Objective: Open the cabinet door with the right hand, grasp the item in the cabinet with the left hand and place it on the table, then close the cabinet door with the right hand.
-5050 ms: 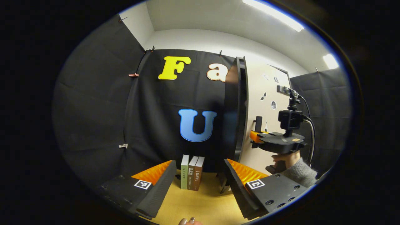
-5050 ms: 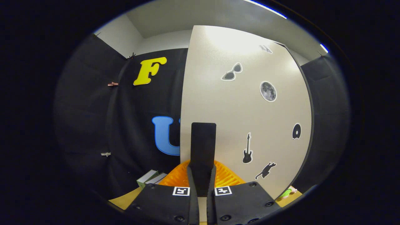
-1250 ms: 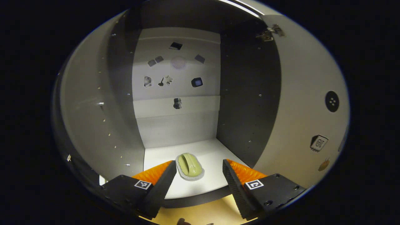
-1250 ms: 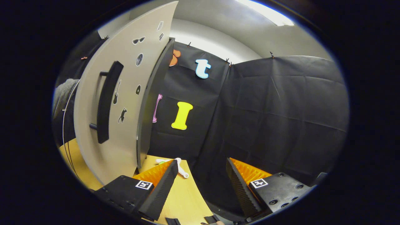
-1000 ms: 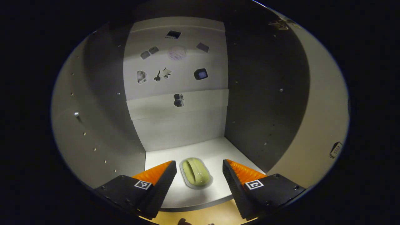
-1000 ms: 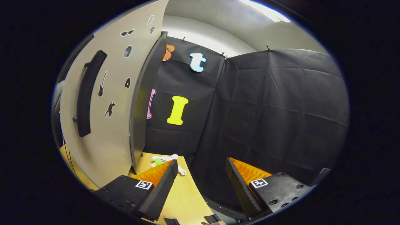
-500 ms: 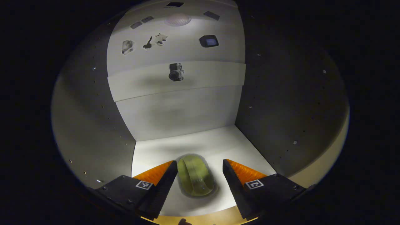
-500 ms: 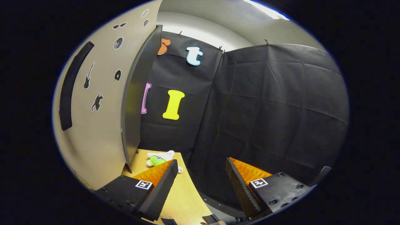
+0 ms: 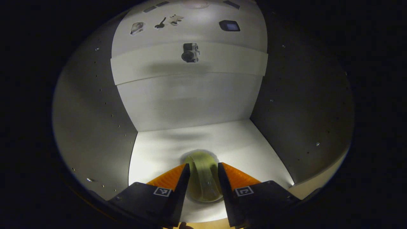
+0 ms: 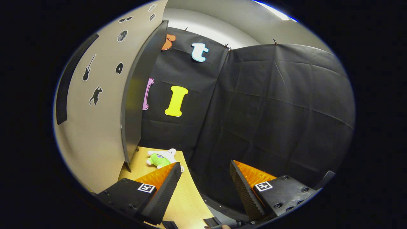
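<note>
One task item lay in the cabinet: a single pale green, ridged object resting on the white cabinet floor, near its front edge. The left gripper had reached inside, and its two fingers stood close on either side of that object, just beside or touching its flanks; whether both pressed on it could not be told. On the cabinet's far wall there were several small stickers, one camera-shaped sticker lowest on a raised band. The two side walls were dim and dotted with rows of small holes.

In the right gripper view, the right gripper hung with its fingers wide apart and nothing between them, over the near corner of one light wooden table. One cabinet door stood swung open at the left, bearing one dark bar handle and several dark stickers. One small plush toy, white and green, lay on the table just beyond the door's foot. Black cloth walled the booth on the far and right sides.
</note>
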